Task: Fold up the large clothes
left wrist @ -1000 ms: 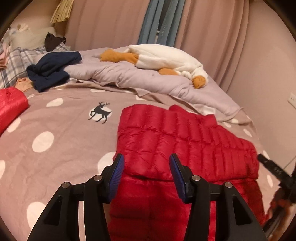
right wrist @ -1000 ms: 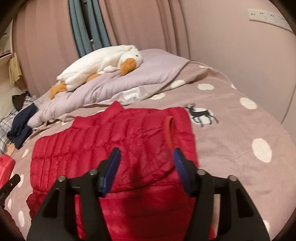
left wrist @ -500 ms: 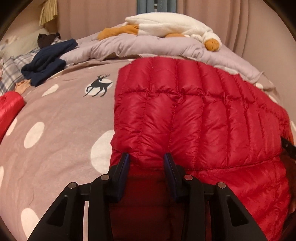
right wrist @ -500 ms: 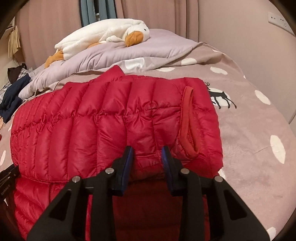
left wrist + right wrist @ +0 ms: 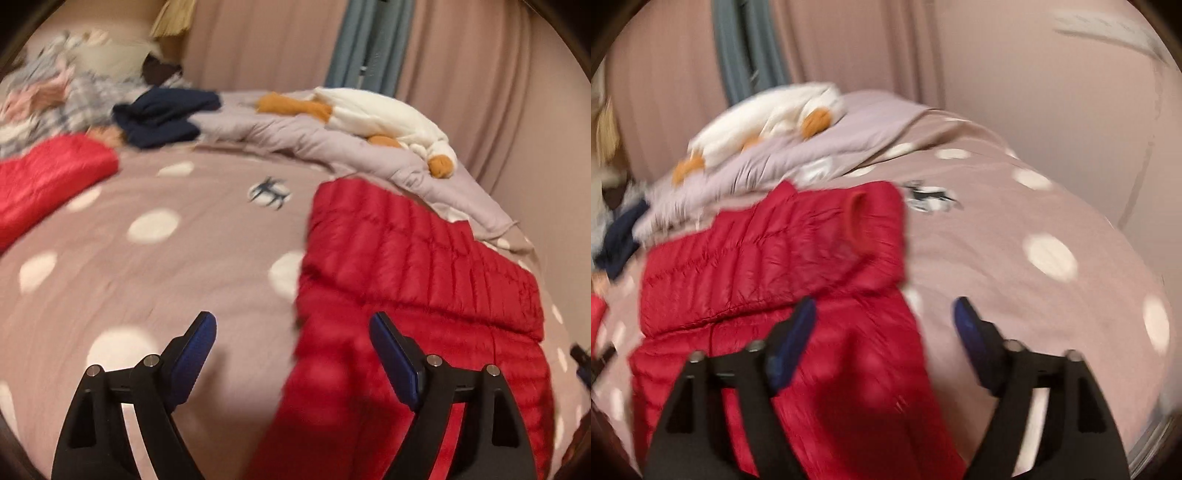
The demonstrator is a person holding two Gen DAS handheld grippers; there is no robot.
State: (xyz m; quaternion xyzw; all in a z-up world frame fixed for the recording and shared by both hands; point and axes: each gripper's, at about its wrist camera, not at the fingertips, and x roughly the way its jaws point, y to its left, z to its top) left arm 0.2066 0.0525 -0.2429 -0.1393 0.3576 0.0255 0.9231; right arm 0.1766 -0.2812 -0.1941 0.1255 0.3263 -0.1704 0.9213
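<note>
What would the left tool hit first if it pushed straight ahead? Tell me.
Probably the polka-dot bedspread. The left tool, its jaws opening with nothing between them, points down at the bed near the left edge of the red down jacket; blur leaves depth uncertain, so it might clip that edge.

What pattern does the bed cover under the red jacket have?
Dusty pink bed cover with white dots and a small dark deer print; the left wrist view shows it best.

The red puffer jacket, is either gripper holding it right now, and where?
Neither. The left gripper and right gripper are opening, their pads clear of the red puffer jacket.
</note>
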